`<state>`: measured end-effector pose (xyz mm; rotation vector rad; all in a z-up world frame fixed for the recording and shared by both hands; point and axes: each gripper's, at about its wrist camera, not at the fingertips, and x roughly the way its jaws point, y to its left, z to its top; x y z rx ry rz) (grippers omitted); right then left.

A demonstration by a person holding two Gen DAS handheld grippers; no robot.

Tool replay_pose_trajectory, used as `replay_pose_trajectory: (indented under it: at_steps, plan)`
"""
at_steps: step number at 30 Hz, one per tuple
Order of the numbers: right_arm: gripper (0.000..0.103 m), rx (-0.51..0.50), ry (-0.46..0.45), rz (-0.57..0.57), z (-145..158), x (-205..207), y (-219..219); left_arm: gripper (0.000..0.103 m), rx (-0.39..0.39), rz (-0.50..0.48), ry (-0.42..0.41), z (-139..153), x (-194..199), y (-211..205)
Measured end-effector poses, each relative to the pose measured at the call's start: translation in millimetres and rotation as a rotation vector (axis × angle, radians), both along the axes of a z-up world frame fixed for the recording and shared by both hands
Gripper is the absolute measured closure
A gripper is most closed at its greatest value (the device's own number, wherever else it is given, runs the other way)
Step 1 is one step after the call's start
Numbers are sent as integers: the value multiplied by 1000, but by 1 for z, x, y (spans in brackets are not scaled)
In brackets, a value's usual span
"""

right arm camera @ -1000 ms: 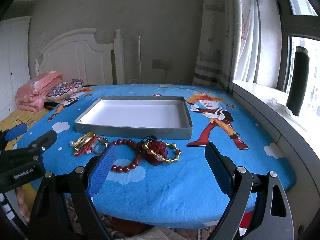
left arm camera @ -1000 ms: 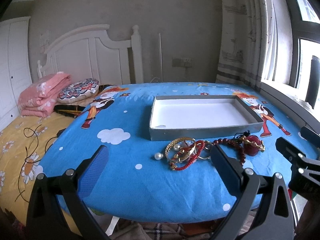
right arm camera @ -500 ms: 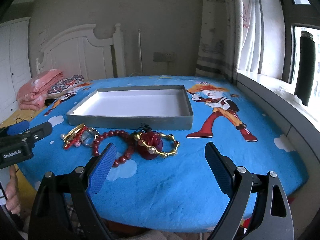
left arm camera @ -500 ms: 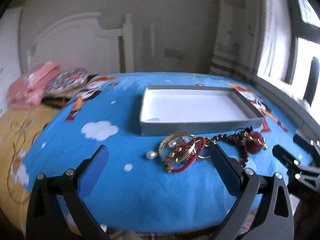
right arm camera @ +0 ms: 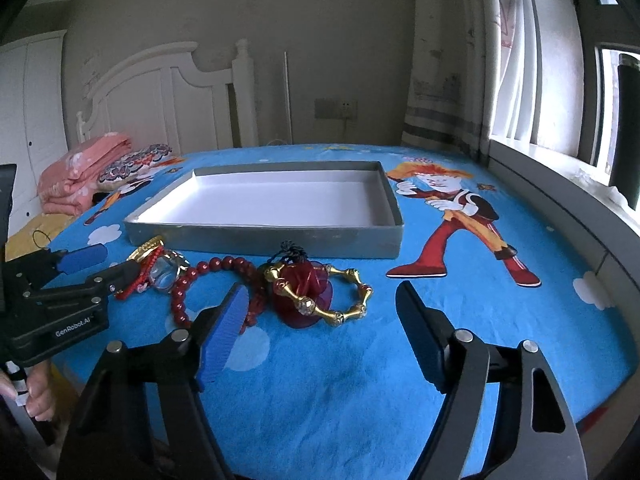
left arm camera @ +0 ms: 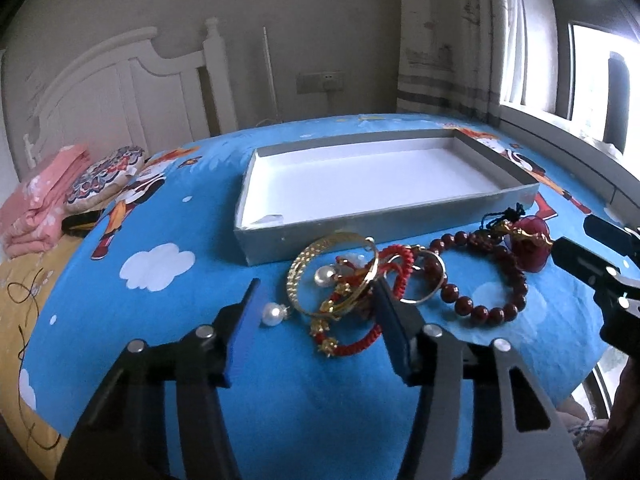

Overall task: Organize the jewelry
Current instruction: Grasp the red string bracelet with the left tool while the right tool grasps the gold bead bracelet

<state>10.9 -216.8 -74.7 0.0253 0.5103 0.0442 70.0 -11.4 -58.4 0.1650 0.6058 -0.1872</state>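
A jewelry pile lies on the blue cartoon cloth in front of a shallow grey tray [left arm camera: 360, 229] [right arm camera: 256, 240] with a white floor. My left gripper [left arm camera: 316, 320] [right arm camera: 108, 266] is low over the pile's left end and its jaws are closing. A gold bangle [left arm camera: 320, 252], a red cord bracelet [left arm camera: 360, 342] and a pearl [left arm camera: 274, 314] lie between them, not visibly pressed. My right gripper [right arm camera: 320, 320] [left arm camera: 592, 246] is also closing. A gold bamboo bracelet [right arm camera: 352, 300] and a red pendant [right arm camera: 308, 280] [left arm camera: 530, 248] sit just ahead of it, untouched. A red bead bracelet [left arm camera: 480, 312] [right arm camera: 188, 284] lies between the two groups.
The cloth covers a rounded table beside a bed with a white headboard [right arm camera: 160, 92]. A folded pink blanket [left arm camera: 36, 204] and a patterned cushion [left arm camera: 104, 176] lie at the left. A window sill [right arm camera: 560, 184] runs along the right. A hand [right arm camera: 36, 392] holds the left gripper.
Both grippers came forward and down toward the jewelry, which now looks larger. The left jaws narrowed a lot around the bangle end of the pile. The right jaws narrowed slightly.
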Motion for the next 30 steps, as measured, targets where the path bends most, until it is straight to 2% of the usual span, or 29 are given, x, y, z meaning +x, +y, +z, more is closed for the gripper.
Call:
replay_pose_trajectory:
  at_steps: [2,4,6,10,18,20,23,30]
  plan:
    - [39,4,17,7,-2,4,-1,62,7,-18,-7,-2,2,-3]
    - [46,1,26,10,-4,6,0,85,2,-41,-9,-1,3,-7]
    - [53,-2,31,20,-6,9,2,95,0,-48,-17,1,2,-10]
    - [65,-23,30,52,-6,12,9,96,-26,-43,-61,12,-5,-4]
    - [75,-132,22,59,-7,18,29,96,-98,46,-66,34,-7,33]
    - [76,-141,46,44,-11,23,27,96,-106,50,-58,34,-6,38]
    - [77,-163,33,45,-11,22,29,96,-113,41,-35,31,-7,38]
    - [78,-125,-3,63,-8,9,24,96,-84,20,-50,27,-13,28]
